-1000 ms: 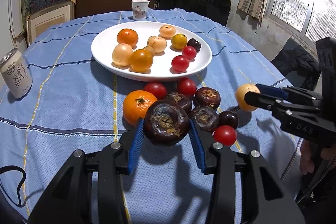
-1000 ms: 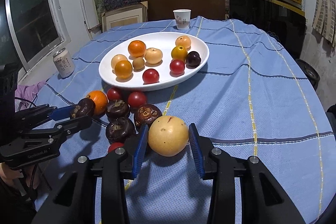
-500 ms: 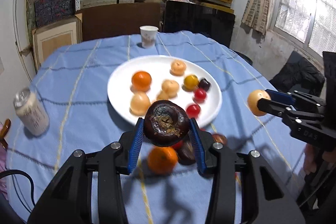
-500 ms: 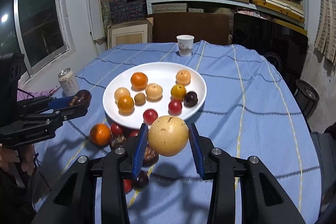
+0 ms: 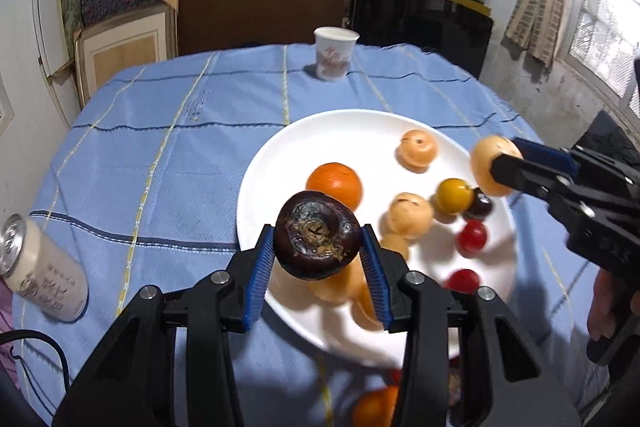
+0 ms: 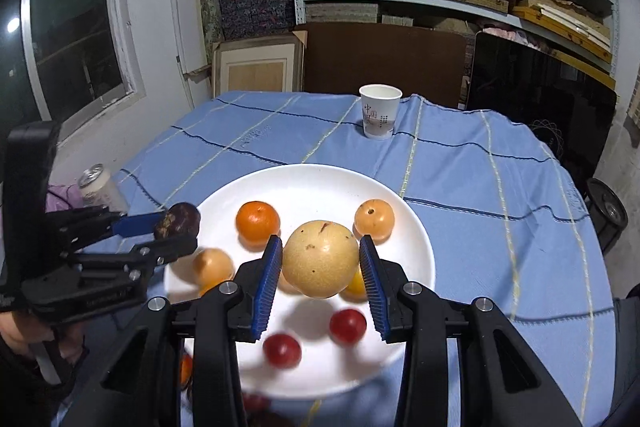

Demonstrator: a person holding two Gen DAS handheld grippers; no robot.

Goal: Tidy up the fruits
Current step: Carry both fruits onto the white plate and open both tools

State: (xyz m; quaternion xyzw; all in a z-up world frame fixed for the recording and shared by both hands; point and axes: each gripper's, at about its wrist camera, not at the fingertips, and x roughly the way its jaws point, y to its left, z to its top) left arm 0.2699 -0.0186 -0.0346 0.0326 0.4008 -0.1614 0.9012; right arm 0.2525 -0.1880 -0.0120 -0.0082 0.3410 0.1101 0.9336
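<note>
My left gripper [image 5: 316, 261] is shut on a dark purple mangosteen [image 5: 316, 235] and holds it above the near left part of the white plate [image 5: 304, 143]. It also shows in the right wrist view [image 6: 176, 231]. My right gripper [image 6: 320, 267] is shut on a tan round pear [image 6: 320, 259] above the plate [image 6: 304, 183]; the pear shows at the right of the left wrist view [image 5: 486, 167]. The plate holds an orange [image 5: 334, 185], peach-coloured fruits, a yellow fruit and red tomatoes.
A paper cup [image 5: 334, 53] stands at the table's far side. A drink can [image 5: 40, 271] stands at the left. An orange [image 5: 376, 407] and dark fruits lie on the blue cloth near the plate's front edge, partly hidden by my left gripper.
Both grippers have risen off the cloth with their fruits and moved forward over the plate. The loose fruits on the cloth have dropped to the bottom of both views.
</note>
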